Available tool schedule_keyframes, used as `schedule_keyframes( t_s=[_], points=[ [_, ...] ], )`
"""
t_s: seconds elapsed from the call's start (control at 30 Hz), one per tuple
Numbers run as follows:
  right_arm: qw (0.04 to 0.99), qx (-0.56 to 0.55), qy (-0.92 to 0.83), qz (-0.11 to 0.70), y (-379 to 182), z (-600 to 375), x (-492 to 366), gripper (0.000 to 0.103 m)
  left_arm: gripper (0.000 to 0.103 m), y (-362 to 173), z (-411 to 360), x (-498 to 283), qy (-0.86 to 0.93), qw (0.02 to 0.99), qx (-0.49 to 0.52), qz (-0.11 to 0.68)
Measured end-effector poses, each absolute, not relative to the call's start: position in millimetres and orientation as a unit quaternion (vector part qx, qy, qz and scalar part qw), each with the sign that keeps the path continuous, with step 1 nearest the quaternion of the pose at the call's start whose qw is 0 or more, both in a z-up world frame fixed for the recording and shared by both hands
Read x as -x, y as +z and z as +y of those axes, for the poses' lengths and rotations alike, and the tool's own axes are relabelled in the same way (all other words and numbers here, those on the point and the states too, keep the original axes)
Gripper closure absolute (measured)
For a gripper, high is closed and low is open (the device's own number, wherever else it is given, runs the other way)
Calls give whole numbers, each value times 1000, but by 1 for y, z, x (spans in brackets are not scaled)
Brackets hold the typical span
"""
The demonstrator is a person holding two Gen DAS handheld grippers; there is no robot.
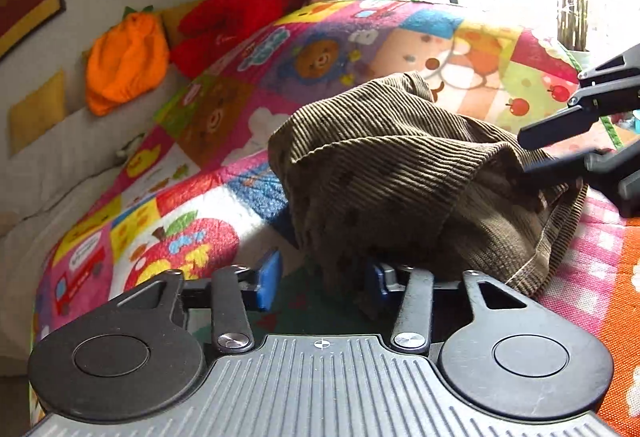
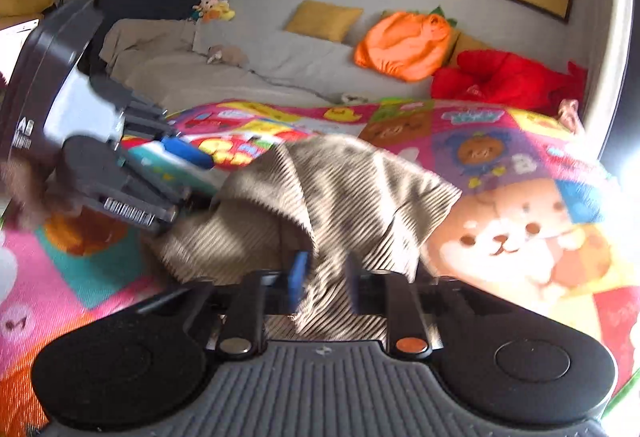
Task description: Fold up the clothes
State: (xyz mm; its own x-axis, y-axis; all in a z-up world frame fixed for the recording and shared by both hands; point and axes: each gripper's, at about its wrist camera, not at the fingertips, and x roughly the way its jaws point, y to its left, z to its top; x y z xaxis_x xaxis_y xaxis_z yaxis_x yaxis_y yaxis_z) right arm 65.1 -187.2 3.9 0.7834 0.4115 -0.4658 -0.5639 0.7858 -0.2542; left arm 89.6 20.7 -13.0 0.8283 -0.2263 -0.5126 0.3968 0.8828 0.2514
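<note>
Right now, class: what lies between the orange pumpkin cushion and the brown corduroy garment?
In the left wrist view, only the patchwork cartoon quilt separates the pumpkin cushion from the corduroy garment.
</note>
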Motion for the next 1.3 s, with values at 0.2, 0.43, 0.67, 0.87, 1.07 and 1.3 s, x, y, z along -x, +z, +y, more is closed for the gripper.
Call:
schedule_keyframes(
  t_s=[0.2, 0.43, 0.67, 0.87, 1.07, 1.3],
  points=[
    [941, 169, 243, 162, 13, -194, -69, 100, 99, 9, 28, -87, -174, 950, -118, 231],
    [965, 122, 198, 118, 61, -237, -71, 100, 98, 61, 36, -59, -237, 953, -51, 183],
    [951, 125, 176, 220, -9, -254, -70, 100, 47, 17, 15, -54, -238, 933, -125, 237],
    [959, 106, 193, 178, 17, -250, -67, 100, 33, -9, 33, -87, -248, 916, -11, 314],
    [958, 102, 201, 178, 20, -243, -72, 100, 36, -27, 80, -121, -300, 838, 277, 362],
    [958, 109, 208, 166, 23, -240, -71, 100, 92, -16, 82, -124, -255, 864, 272, 337]
  ],
)
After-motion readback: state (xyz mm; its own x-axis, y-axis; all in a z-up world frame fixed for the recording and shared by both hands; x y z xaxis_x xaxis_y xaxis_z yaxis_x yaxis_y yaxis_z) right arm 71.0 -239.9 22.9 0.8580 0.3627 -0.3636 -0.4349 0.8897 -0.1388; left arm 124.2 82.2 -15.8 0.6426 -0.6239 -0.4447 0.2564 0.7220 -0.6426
